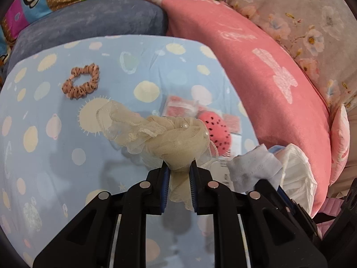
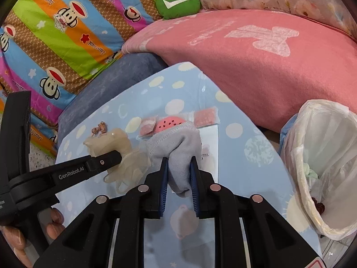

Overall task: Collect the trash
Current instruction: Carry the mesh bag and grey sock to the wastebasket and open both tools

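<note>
Carrying both pinches to bin (image 2: 312,156): left gripper (image 1: 179,169) clamps lace scrunchie (image 1: 178,143), right gripper (image 2: 178,167) clamps grey cloth (image 2: 178,147); lift clear, release over bin mouth.

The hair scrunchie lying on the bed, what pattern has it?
Tan scrunchie with dark dots; left wrist view.

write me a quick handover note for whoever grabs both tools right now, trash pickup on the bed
Left tool: shut on the cream mesh scrunchie, lifted off the blue sheet.
Right tool: shut on the grey cloth.
Bin bag: open at the right, some trash already inside.
Done: both items gripped.
Left: drop both into the bag, then the pink packets and pink spotted ball. The brown scrunchie may not be trash.
</note>
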Tool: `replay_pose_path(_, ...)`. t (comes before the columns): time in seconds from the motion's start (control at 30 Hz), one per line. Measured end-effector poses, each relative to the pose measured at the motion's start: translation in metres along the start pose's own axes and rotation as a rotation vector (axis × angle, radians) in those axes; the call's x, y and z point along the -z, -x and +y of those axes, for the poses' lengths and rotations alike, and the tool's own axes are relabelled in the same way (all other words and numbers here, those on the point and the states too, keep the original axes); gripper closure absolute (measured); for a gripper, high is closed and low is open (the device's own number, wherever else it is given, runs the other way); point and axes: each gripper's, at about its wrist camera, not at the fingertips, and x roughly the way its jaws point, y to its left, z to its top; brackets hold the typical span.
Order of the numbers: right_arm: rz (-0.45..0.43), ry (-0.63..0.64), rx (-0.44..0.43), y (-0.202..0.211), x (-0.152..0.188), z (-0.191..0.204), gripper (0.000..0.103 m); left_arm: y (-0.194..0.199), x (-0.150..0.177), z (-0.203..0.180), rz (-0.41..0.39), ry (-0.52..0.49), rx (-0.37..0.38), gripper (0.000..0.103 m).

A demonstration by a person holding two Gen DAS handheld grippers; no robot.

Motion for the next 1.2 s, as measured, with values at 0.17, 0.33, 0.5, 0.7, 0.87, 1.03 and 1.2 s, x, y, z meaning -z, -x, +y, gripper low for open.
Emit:
replay_pose_path(0.17,-0.079,0.002,0.012,0.043,-0.008,-0.005,0.085,0.033,0.007,-0.032,-0.051,-0.065,0.020,0.087)
replay_pose_path(0.33,-0.156,-0.019,0.026,0.086,-0.013,-0.021,0.085,0.060,0.017,-0.067,-0.091,-0.127,0.054,0.087)
replay_pose_path(0.5,-0.219,-0.038,0.053,0.123,-0.016,-0.043,0.085,0.080,0.030,-0.107,-0.120,-0.203,0.084,0.087)
replay_pose_path(0.7,-0.284,-0.074,0.098,0.162,-0.016,-0.077,0.085,0.091,0.046,-0.157,-0.131,-0.299,0.122,0.087)
replay_pose_path(0.87,-0.323,-0.114,0.137,0.186,-0.012,-0.109,0.085,0.095,0.059,-0.195,-0.133,-0.377,0.154,0.087)
replay_pose_path(1.03,-0.344,-0.158,0.170,0.201,-0.007,-0.138,0.085,0.094,0.069,-0.224,-0.129,-0.442,0.185,0.087)
replay_pose_path(1.2,-0.350,-0.206,0.199,0.208,-0.001,-0.163,0.085,0.081,0.075,-0.246,-0.095,-0.469,0.211,0.087)
